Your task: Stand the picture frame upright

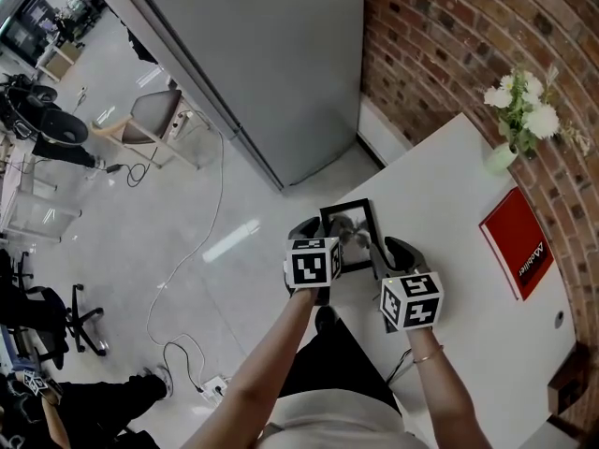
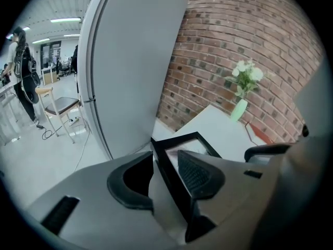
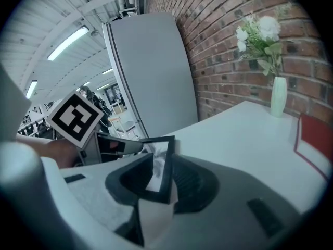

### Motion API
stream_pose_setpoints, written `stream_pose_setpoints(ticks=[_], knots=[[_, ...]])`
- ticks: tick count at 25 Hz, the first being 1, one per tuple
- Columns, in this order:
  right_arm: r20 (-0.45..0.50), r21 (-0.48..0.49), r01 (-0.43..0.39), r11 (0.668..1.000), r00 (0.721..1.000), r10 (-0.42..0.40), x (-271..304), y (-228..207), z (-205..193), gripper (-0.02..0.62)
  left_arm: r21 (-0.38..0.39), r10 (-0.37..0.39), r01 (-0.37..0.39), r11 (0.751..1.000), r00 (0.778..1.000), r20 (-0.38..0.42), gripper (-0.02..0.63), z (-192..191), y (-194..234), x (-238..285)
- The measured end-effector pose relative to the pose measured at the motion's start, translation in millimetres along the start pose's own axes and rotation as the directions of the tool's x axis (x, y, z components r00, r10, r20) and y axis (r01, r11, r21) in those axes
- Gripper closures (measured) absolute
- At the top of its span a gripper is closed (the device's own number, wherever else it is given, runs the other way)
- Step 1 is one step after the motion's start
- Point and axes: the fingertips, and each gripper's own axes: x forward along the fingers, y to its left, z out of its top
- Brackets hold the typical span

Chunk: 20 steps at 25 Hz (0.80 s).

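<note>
Downward, left tongs (image 1: pixel 318 229) and right tongs (image 1: pixel 387 249) astride picture frame (image 1: pixel 353 223) edges.

Open-plan office or lab floor, by look of it. Pale glossy floor (image 1: pixel 112 232) seen stretching away, cable (image 1: pixel 221 185) trailed across it, power strip (image 1: pixel 213 384) lying near. Swivel chair (image 1: pixel 70 321) on castors parked at left, wood-legged chair (image 1: pixel 150 120) set beside tall grey partition panel (image 1: pixel 271 54). Strip lights (image 3: pixel 67 43) hung along ribbed ceiling. Desks (image 2: pixel 49 76) glimpsed far back, person (image 2: pixel 23 72) stood nearby. Nearer: white table (image 1: pixel 468 288) pushed against brick wall (image 1: pixel 440 36), vase of white flowers (image 1: pixel 515 120) and red book (image 1: pixel 518 241) laid out on it.
</note>
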Motion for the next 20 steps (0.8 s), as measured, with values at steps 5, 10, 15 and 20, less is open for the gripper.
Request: stream_pose_setpoints(ticks=[5, 10, 15, 20], knots=[[-0.010, 0.005, 0.007, 1.000, 1.000, -0.007, 0, -3, -3, 0.495, 0.002, 0.026, -0.026, 1.000, 0.998, -0.059, 0.466, -2, 0, 5], [-0.023, 0.021, 0.013, 1.000, 1.000, -0.013, 2, -7, -6, 0.495, -0.032, 0.028, -0.030, 0.999, 0.998, -0.064, 0.480, -2, 0, 6], [-0.036, 0.024, 0.013, 1.000, 0.999, -0.012, 2, -9, -9, 0.495, -0.077, 0.040, -0.045, 0.996, 0.998, -0.057, 0.498, -2, 0, 6], [-0.044, 0.031, -0.001, 1.000, 0.999, 0.003, 3, -6, -10, 0.495, -0.117, 0.054, -0.058, 0.991, 0.998, -0.034, 0.518, -3, 1, 3]])
